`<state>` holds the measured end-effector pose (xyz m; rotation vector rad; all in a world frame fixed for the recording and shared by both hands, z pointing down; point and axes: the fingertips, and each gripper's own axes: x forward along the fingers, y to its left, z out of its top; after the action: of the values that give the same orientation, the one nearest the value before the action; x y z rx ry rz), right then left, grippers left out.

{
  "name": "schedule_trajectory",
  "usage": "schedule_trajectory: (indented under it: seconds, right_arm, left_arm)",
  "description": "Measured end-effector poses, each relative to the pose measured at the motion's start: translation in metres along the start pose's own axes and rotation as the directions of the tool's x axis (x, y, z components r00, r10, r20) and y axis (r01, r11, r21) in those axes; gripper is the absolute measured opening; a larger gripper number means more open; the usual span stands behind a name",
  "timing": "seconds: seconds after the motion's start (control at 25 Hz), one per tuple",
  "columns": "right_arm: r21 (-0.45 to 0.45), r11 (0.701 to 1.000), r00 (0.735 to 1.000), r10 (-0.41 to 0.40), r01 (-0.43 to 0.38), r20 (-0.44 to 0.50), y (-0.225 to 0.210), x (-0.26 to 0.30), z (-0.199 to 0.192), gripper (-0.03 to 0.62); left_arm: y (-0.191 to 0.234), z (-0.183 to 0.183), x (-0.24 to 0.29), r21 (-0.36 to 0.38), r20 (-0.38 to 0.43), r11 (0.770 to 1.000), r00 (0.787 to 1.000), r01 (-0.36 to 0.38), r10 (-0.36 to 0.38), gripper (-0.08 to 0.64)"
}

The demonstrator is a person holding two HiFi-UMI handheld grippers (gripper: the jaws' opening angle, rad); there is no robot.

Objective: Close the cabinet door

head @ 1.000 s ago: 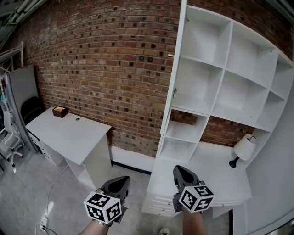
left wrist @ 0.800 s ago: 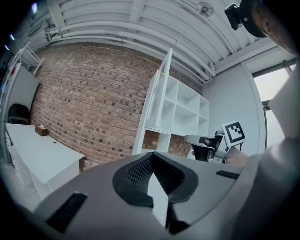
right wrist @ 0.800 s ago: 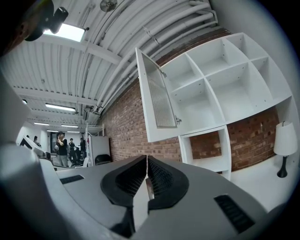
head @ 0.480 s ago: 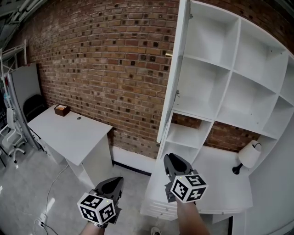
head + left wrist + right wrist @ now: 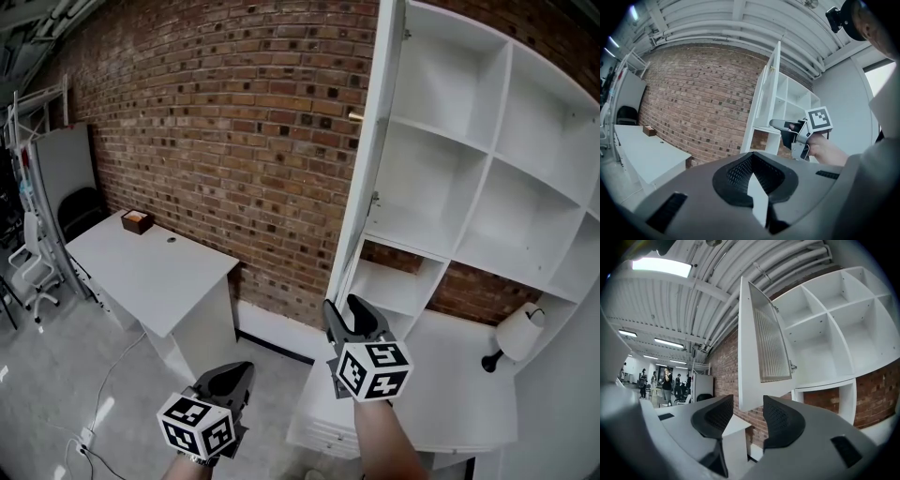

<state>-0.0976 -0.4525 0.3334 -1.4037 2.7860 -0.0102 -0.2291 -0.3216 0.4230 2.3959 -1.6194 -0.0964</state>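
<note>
The cabinet door point(image 5: 368, 159) stands open at the left of the shelving point(image 5: 431, 178), edge-on, its top cut off. The right gripper point(image 5: 345, 317) — jaws narrowly apart, gripping nothing — sits just below it; contact unclear. The left gripper point(image 5: 236, 375), jaws together, hangs near left.

Down at the lower left of the head view, the left claw point(image 5: 236, 373) hangs low, tips pressed together with nothing between them. At lower centre, the right claw point(image 5: 343, 311) is held higher, jaws parted and empty, with its forearm point(image 5: 382, 442) stretching up from the bottom edge.
</note>
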Motion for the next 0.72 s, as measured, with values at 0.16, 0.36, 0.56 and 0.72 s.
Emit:
schedule_trajectory:
  seconds: [0.16, 0.36, 0.56, 0.72]
  right_arm:
    - [0.0, 1.0, 1.0, 0.012, -0.012, 0.0, 0.001, 0.012, 0.001, 0.199]
    - [-0.023, 1.0, 1.0, -0.008, 0.008, -0.004, 0.001, 0.023, 0.0, 0.198]
    - [-0.005, 1.0, 1.0, -0.027, 0.027, -0.003, -0.005, 0.022, -0.001, 0.196]
    - [-0.001, 1.0, 1.0, -0.03, 0.03, -0.001, -0.01, 0.017, 0.001, 0.195]
  left_arm:
    - [0.003, 0.002, -0.003, 0.008, 0.001, 1.0, 1.0, -0.019, 0.019, 0.008]
    - [0.012, 0.007, -0.011, 0.013, 0.006, 0.999, 0.999, -0.051, 0.051, 0.008]
    - [0.01, 0.008, -0.012, 0.024, 0.007, 0.998, 0.999, -0.051, 0.051, 0.008]
    - [0.003, 0.008, -0.008, 0.031, -0.002, 0.999, 0.999, -0.037, 0.037, 0.008]
